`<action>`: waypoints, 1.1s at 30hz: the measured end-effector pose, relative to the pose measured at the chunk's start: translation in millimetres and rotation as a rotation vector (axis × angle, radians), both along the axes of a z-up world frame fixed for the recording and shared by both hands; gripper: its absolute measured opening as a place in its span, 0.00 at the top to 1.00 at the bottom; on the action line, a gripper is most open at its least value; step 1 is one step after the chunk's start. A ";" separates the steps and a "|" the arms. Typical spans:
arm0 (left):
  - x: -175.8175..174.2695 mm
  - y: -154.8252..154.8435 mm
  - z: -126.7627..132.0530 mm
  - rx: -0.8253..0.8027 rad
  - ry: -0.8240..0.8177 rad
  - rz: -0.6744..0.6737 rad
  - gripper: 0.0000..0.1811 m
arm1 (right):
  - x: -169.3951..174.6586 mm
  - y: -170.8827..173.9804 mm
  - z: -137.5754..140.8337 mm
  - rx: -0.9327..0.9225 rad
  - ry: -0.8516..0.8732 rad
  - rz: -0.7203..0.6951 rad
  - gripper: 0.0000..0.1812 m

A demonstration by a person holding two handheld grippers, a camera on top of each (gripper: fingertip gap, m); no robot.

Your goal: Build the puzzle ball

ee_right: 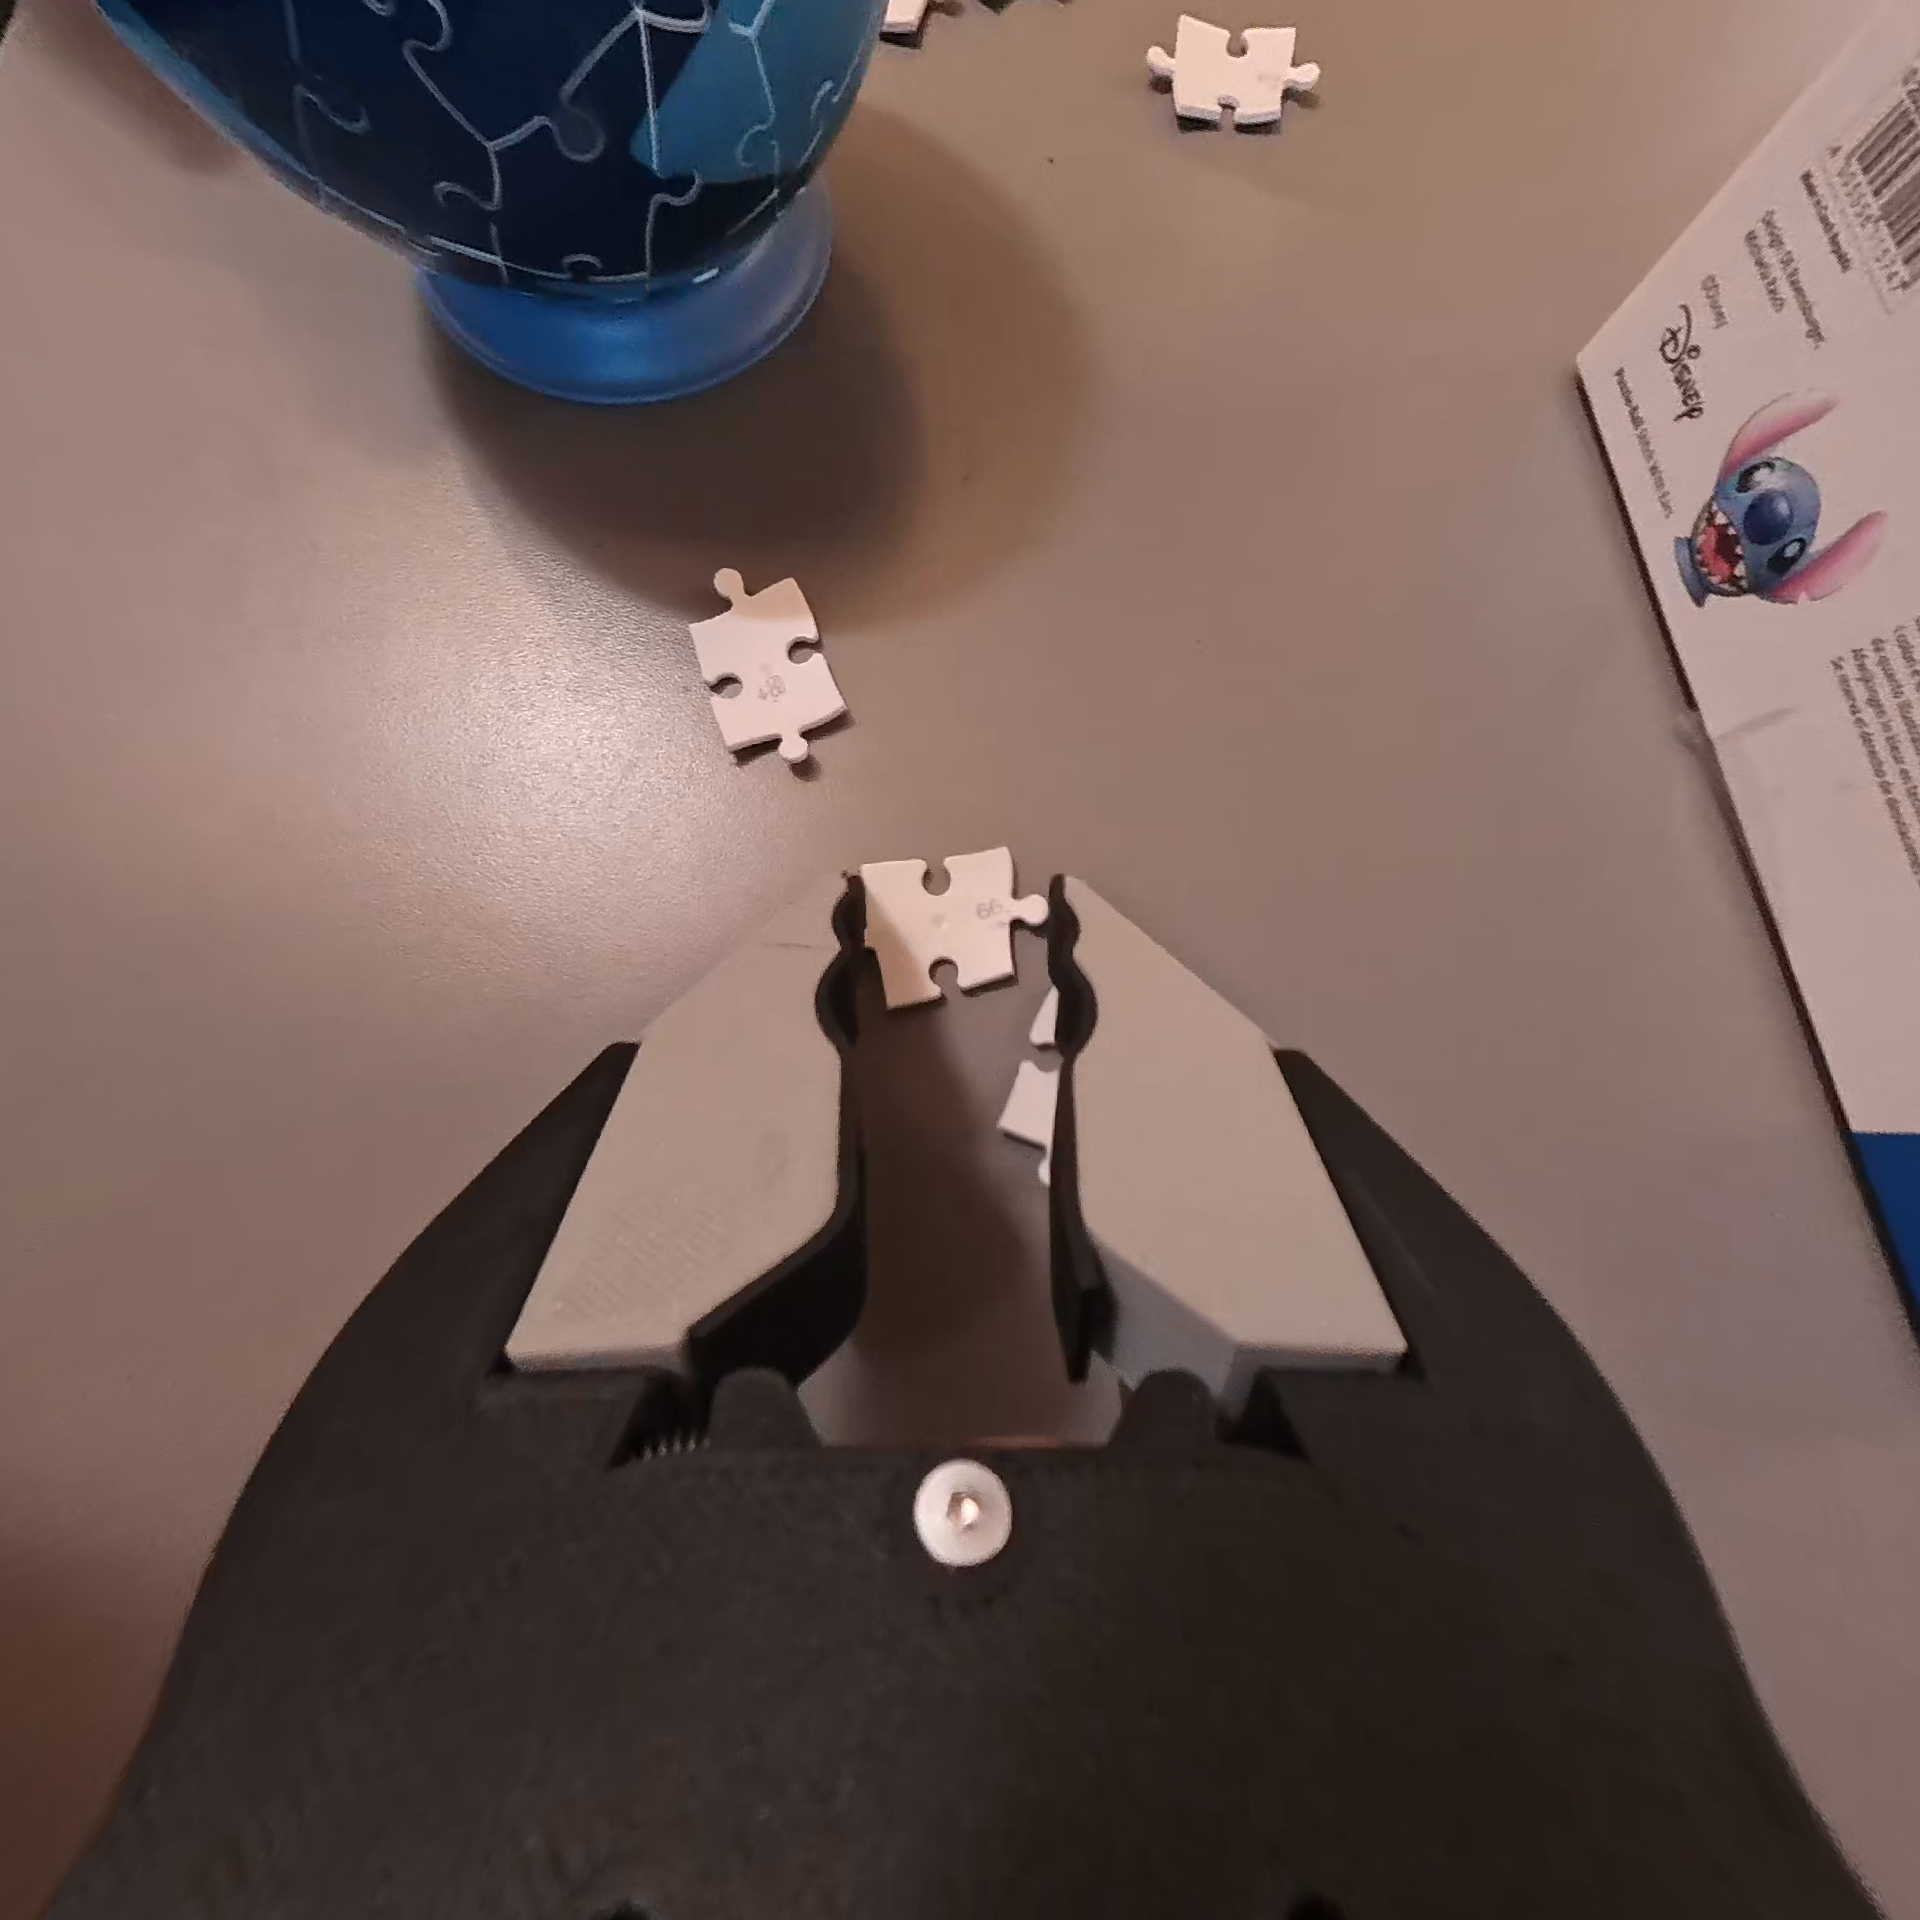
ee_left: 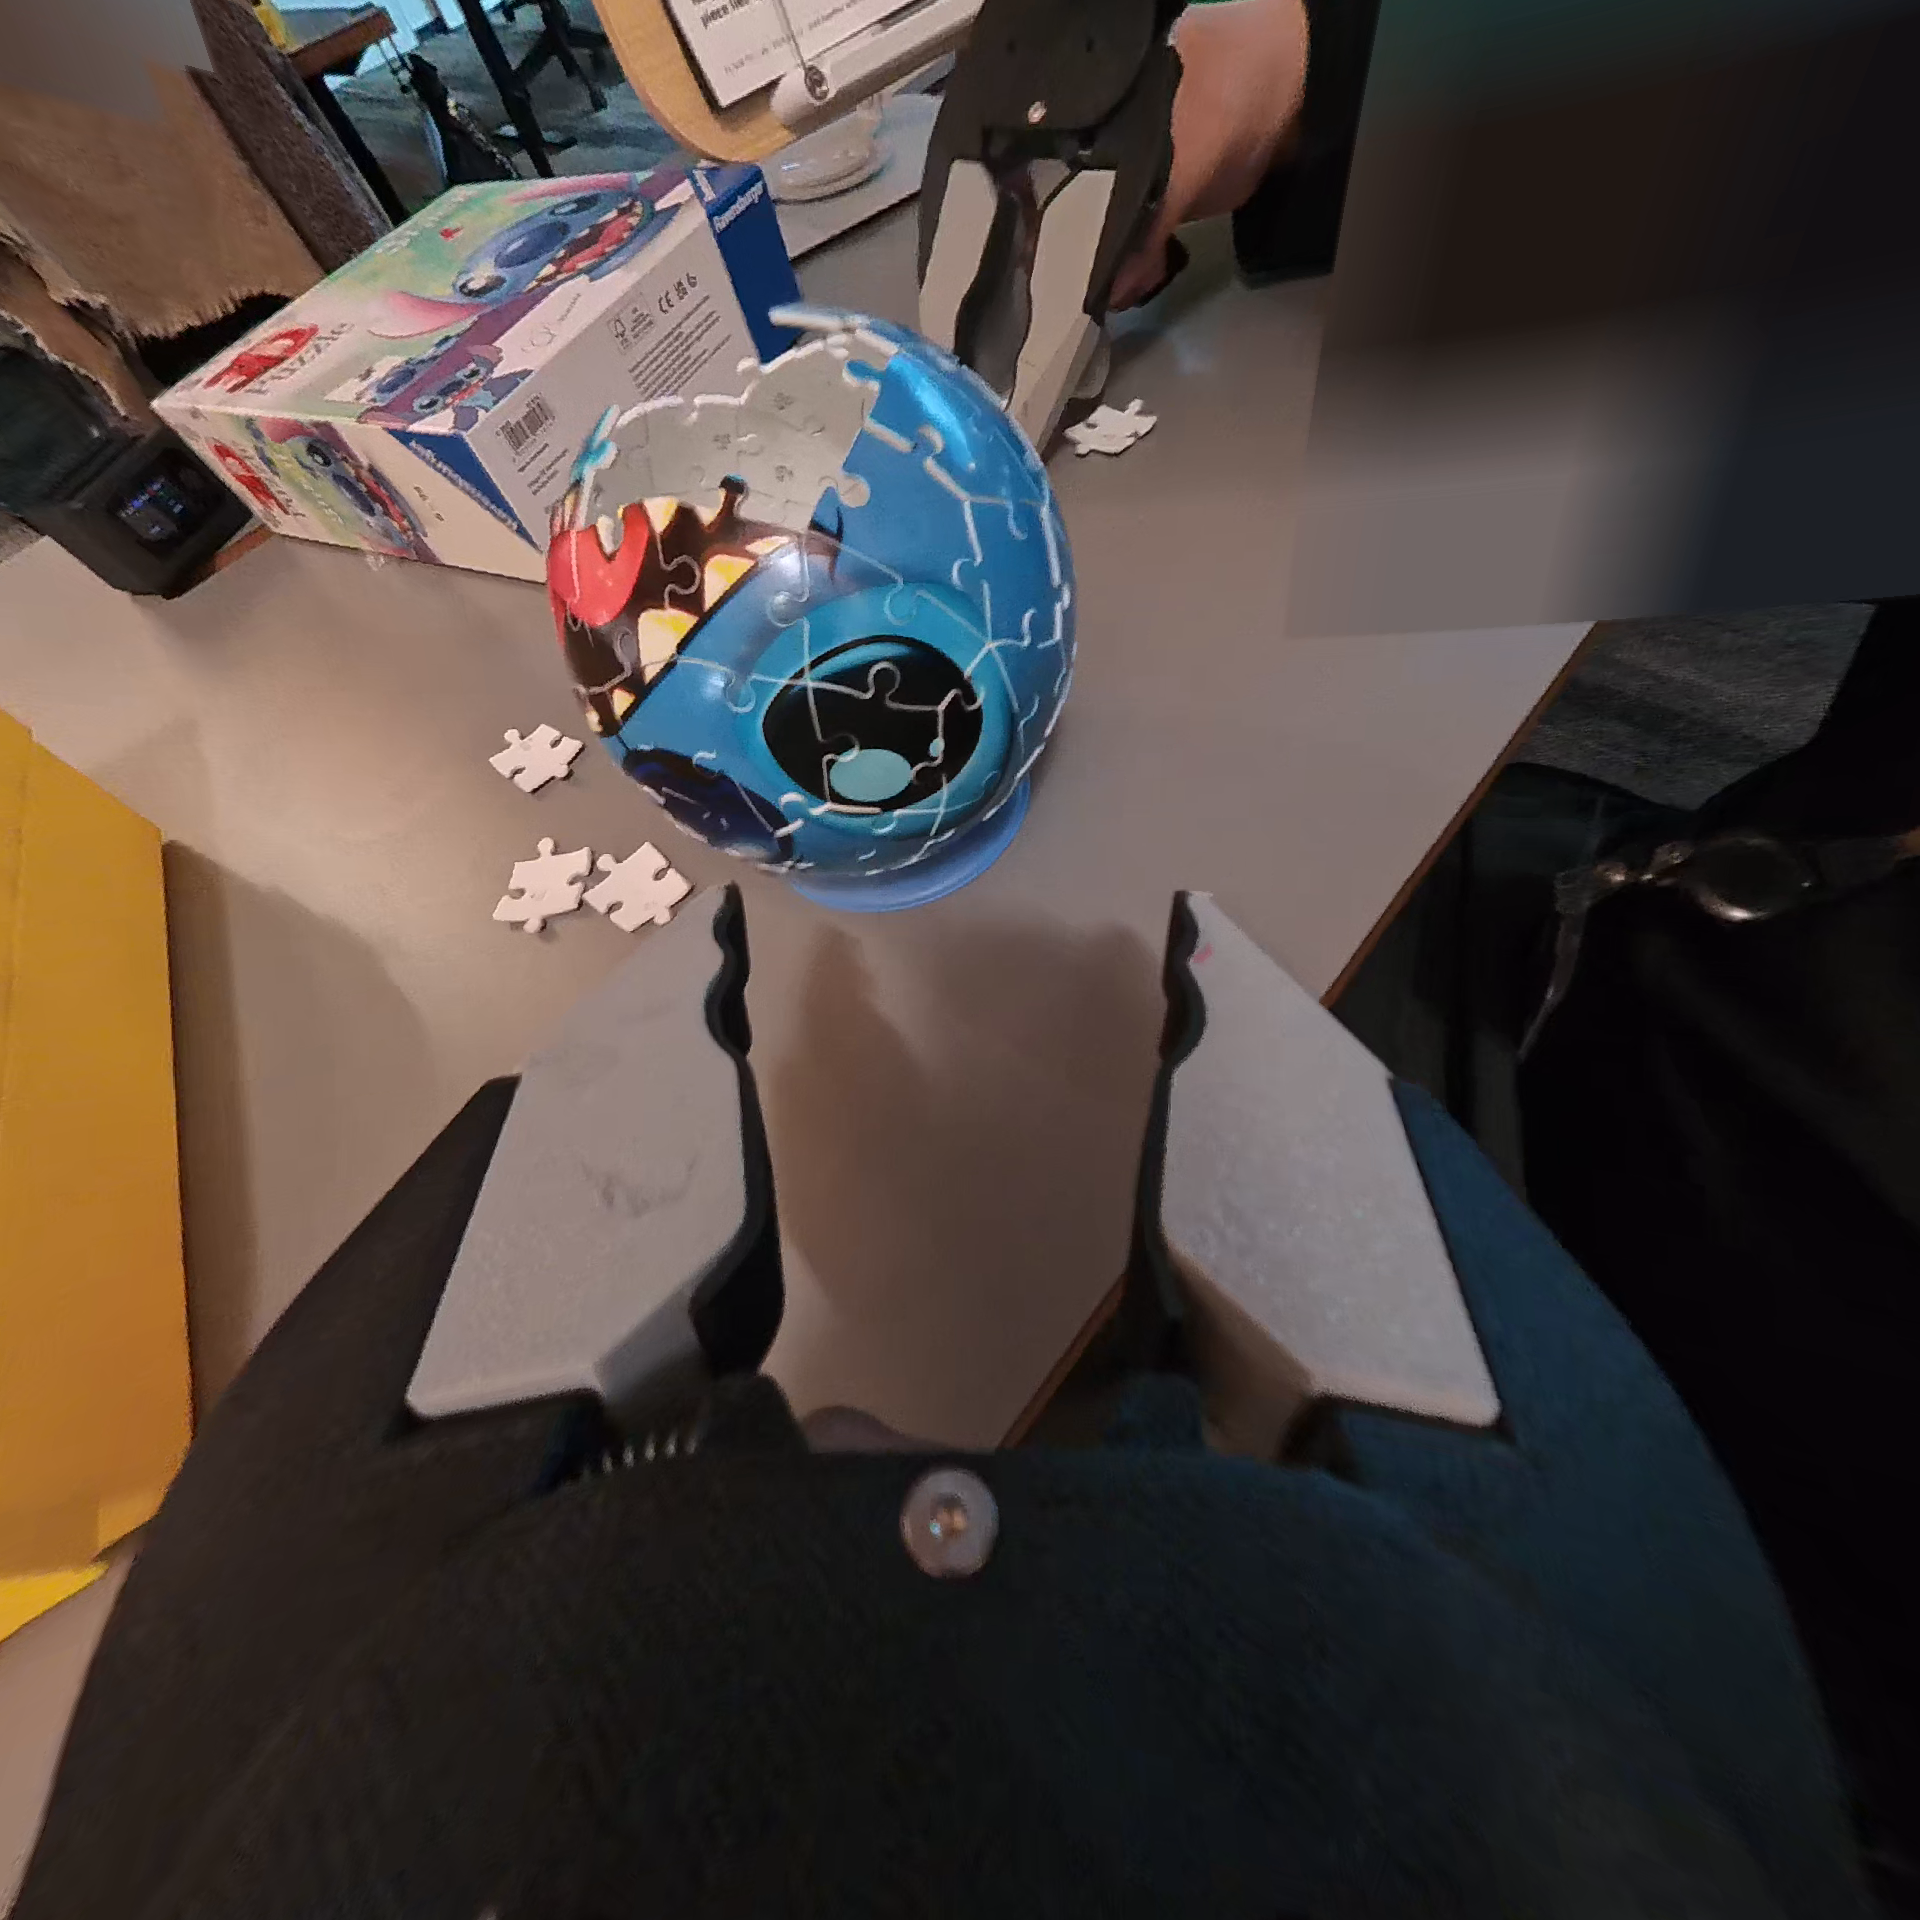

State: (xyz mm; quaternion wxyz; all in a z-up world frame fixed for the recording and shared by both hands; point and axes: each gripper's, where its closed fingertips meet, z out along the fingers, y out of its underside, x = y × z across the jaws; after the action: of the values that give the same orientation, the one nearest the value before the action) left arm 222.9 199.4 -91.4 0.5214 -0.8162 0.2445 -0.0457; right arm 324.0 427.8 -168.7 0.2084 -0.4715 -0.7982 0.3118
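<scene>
The partly built blue puzzle ball (ee_left: 831,634) stands on its blue stand (ee_left: 914,878) on the grey table; an opening near its top shows white piece backs. Its underside and stand also show in the right wrist view (ee_right: 623,312). My left gripper (ee_left: 956,914) is open and empty, just short of the stand. My right gripper (ee_right: 953,904) is narrowed onto a white puzzle piece (ee_right: 951,935), which touches both fingertips low over the table. Another loose piece (ee_right: 771,675) lies just ahead of it. The right gripper also shows in the left wrist view (ee_left: 1039,312), behind the ball.
The puzzle box (ee_left: 468,364) lies left of the ball and also shows in the right wrist view (ee_right: 1787,623). Loose white pieces (ee_left: 592,883) lie left of the stand, one (ee_left: 1112,426) behind it. A yellow sheet (ee_left: 73,1143) lies at the left. The table edge (ee_left: 1455,831) runs close on the right. The grippers' ends are close to 25 cm from one another.
</scene>
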 end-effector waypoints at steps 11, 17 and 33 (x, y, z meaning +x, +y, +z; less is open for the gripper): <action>59.8 14.0 50.6 0.123 -0.161 -0.003 0.71 | -12.6 -29.1 67.4 -0.047 0.201 -0.026 0.82; 101.1 53.2 37.1 0.192 -0.066 0.125 0.71 | -7.8 -89.6 124.9 -0.300 0.326 0.005 0.82; 103.0 96.6 26.3 0.429 0.109 0.345 0.76 | -1.1 -158.2 121.1 -0.594 0.266 -0.024 0.82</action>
State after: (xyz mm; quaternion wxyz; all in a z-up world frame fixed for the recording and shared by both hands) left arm 325.9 295.9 -65.1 0.6685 -0.7180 0.1337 0.1404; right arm 322.9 269.6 -47.7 0.1679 -0.4763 -0.6322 0.5876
